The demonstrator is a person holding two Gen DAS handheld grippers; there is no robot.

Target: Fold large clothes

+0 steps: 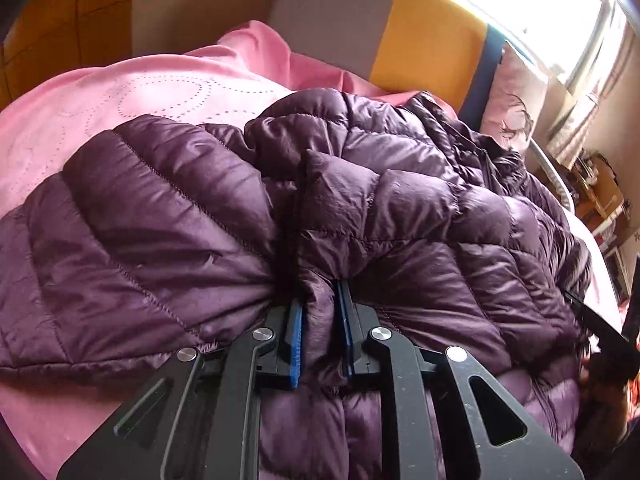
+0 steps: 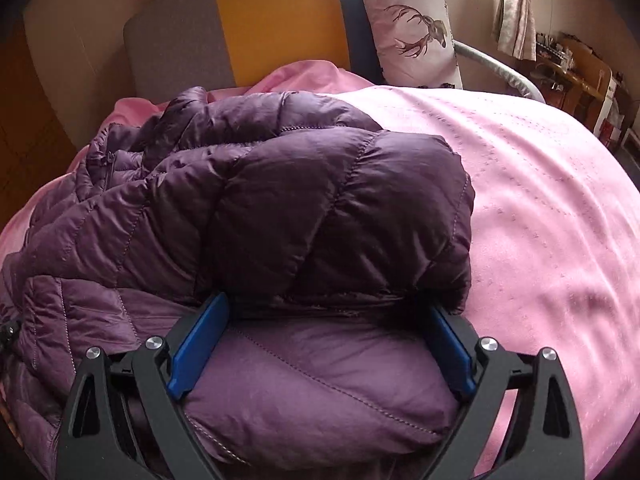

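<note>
A purple quilted puffer jacket (image 1: 360, 208) lies bunched on a pink bedspread (image 1: 120, 96). My left gripper (image 1: 320, 300) is shut on a pinched fold of the jacket, with fabric squeezed between its blue pads (image 1: 295, 332). In the right wrist view the same jacket (image 2: 280, 200) is folded over on itself. My right gripper (image 2: 324, 308) is open wide, and a puffy part of the jacket sits between its blue pads (image 2: 200, 344), whose tips are hidden under a fold. The right gripper's black body also shows at the right edge of the left wrist view (image 1: 600, 332).
The pink bedspread (image 2: 540, 220) stretches to the right of the jacket. A grey, yellow and blue headboard (image 2: 280, 20) and a white deer pillow (image 2: 412, 28) stand at the back. A wooden desk with clutter (image 2: 572, 68) and a curtained window (image 1: 540, 12) are at far right.
</note>
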